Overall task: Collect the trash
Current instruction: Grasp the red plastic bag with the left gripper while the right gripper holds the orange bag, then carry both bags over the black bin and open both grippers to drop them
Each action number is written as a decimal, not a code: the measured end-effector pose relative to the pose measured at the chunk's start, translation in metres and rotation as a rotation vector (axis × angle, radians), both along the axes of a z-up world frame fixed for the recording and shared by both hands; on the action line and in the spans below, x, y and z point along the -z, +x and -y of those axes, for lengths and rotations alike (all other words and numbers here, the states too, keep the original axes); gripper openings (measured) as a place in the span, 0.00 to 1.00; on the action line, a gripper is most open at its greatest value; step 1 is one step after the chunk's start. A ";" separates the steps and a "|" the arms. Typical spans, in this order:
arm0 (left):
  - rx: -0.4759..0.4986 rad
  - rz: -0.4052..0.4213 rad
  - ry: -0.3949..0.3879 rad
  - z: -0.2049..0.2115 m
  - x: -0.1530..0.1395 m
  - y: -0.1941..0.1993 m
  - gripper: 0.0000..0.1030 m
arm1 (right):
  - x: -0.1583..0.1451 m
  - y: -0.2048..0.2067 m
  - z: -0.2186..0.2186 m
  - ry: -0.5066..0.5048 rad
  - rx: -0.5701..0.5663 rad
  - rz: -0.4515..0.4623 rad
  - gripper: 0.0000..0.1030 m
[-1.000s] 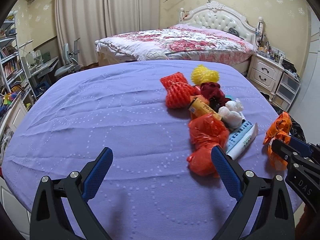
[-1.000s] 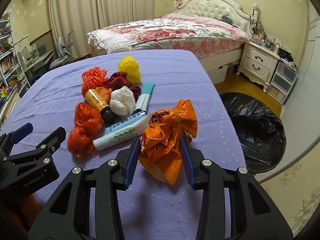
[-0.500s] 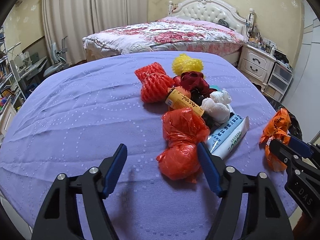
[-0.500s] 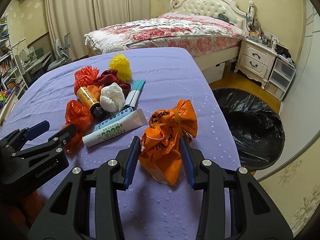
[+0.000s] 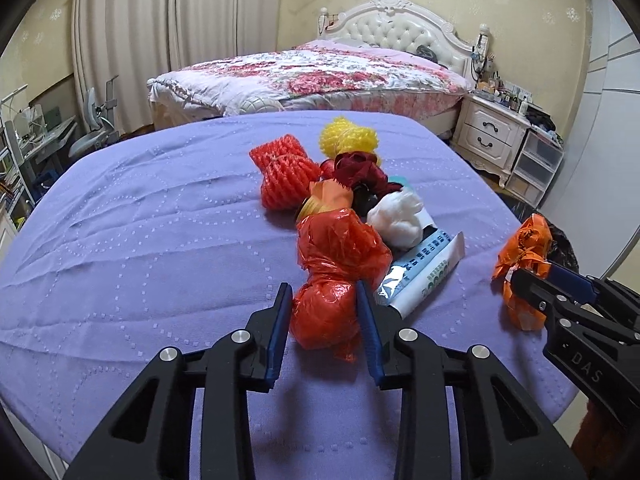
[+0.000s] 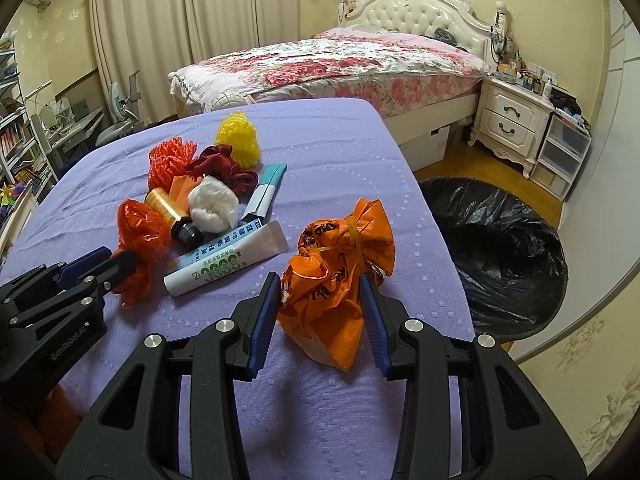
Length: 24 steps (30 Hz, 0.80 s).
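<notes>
Left gripper (image 5: 323, 312): jaws closing, blue pads pressing the crumpled red plastic bag (image 5: 332, 276) lying on the purple tablecloth (image 5: 160, 240). Right gripper (image 6: 320, 312): clamped on the tied orange plastic bag (image 6: 340, 264) near the table edge, beside the black-lined trash bin (image 6: 500, 248).
</notes>
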<state>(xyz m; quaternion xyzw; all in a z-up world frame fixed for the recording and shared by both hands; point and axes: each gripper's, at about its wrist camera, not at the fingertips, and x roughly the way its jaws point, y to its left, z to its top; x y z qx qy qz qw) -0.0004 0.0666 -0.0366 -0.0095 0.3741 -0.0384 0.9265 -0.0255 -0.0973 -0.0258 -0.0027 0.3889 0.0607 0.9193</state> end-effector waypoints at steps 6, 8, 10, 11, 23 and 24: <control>0.023 0.039 -0.016 0.005 -0.018 -0.008 0.32 | -0.013 -0.003 0.007 0.002 0.008 0.033 0.38; 0.031 0.051 -0.018 0.009 -0.023 -0.007 0.32 | -0.018 -0.004 0.012 0.002 0.016 0.042 0.38; 0.042 0.058 -0.022 0.015 -0.026 -0.004 0.32 | -0.021 -0.003 0.018 -0.001 0.029 0.052 0.38; 0.048 0.061 -0.021 0.018 -0.027 -0.001 0.32 | -0.022 -0.002 0.023 -0.005 0.041 0.057 0.38; 0.182 0.093 -0.013 0.094 -0.030 0.033 0.32 | -0.023 0.021 0.091 -0.038 0.198 0.060 0.38; 0.195 0.094 -0.010 0.101 -0.030 0.036 0.32 | -0.023 0.024 0.097 -0.039 0.208 0.057 0.39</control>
